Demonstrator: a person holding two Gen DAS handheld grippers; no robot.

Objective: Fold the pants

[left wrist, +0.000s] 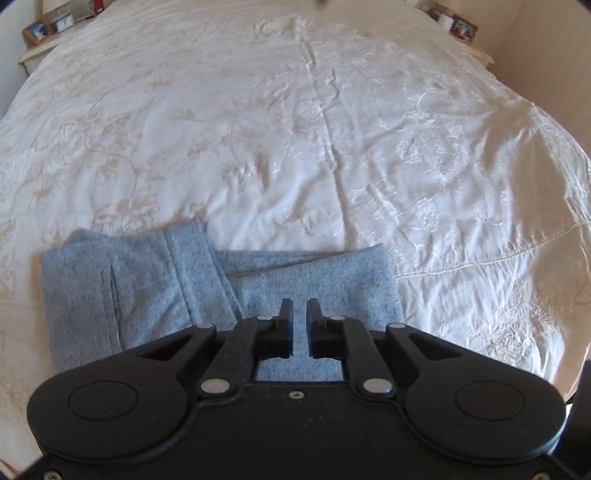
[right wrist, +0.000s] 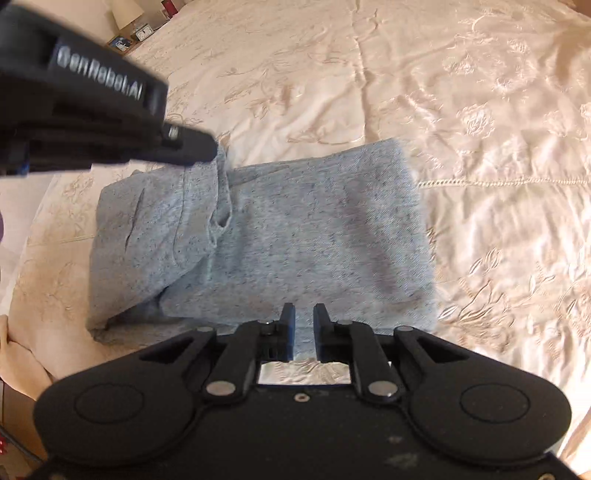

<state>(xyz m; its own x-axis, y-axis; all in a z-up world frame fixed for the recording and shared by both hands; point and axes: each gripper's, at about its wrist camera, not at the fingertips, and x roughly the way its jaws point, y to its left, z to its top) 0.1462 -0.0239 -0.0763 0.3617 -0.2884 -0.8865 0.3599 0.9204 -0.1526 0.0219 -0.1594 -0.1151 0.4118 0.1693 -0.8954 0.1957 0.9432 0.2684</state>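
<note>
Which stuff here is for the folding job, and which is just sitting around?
For the job: grey pants, left gripper, right gripper.
Just sitting around: bedspread, picture frame, small clock.

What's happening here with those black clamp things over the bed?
A person is folding a pair of grey pants on a cream embroidered bedspread, using a handheld two-finger gripper in each hand. The pants already lie folded into a compact bundle near the bed's edge. The left gripper and the right gripper both hang just above the cloth, jaws slightly apart with nothing between them. So neither is holding the pants at this moment.
</note>
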